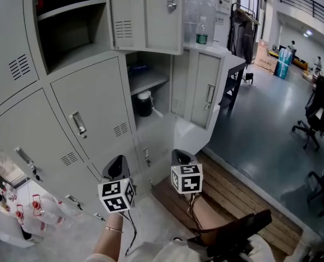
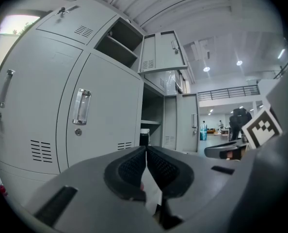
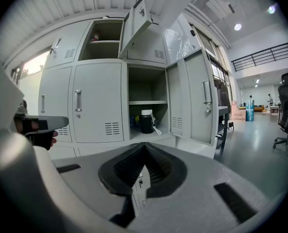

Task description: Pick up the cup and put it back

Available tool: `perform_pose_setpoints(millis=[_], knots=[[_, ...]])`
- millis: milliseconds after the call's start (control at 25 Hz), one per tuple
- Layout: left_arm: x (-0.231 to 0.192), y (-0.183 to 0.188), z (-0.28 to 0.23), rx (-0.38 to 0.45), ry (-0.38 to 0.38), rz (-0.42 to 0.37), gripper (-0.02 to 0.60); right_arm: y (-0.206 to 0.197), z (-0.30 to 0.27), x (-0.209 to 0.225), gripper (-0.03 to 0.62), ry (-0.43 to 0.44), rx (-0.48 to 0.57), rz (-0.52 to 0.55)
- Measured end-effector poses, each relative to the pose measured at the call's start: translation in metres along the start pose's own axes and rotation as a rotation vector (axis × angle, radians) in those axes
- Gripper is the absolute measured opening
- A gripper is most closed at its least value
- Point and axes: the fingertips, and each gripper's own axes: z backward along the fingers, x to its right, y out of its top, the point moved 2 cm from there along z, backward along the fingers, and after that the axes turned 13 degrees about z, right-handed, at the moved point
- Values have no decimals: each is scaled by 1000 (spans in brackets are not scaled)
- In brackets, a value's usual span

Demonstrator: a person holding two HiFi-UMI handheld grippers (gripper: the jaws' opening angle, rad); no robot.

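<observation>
Grey steel lockers (image 1: 85, 108) fill the left and far side of my head view. One compartment (image 1: 162, 100) among them stands open, its door (image 1: 204, 94) swung out to the right. The cup (image 1: 144, 103), black with a pale lid, stands upright on the floor of that compartment, under a shelf (image 1: 150, 81) and close to the left wall. A white strap (image 1: 157, 113) trails from it toward the right.

I have both tools held low and near, well apart from the cup. The left gripper (image 2: 146, 150) points at the lockers. In its own view the two dark ribbed pads are pressed together along a thin seam with nothing between them, and the cup shows small and far just above the tips. The right gripper (image 3: 145, 147) is likewise pressed together and empty. Its view looks straight into the open compartment, where the cup sits under the shelf beside the open door. The two marker cubes ride side by side at the near edge of the head view, left one slightly nearer me.

A water bottle (image 1: 202, 31) with a dark label stands on top of the lower cabinet right of the open compartment. Wooden boards (image 1: 249, 192) lie on the floor to the near right. Beyond them the dark floor runs to a black office chair (image 1: 315, 116) at the far right. Clear plastic bottles (image 1: 39, 209) with red labels are clustered at the near left.
</observation>
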Motion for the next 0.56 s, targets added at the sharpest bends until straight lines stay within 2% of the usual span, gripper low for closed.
perform_pose_setpoints(millis=[560], knots=[[-4,-3,-3,5,8,22,12,-2,-3,-5,-11,9,3,11]])
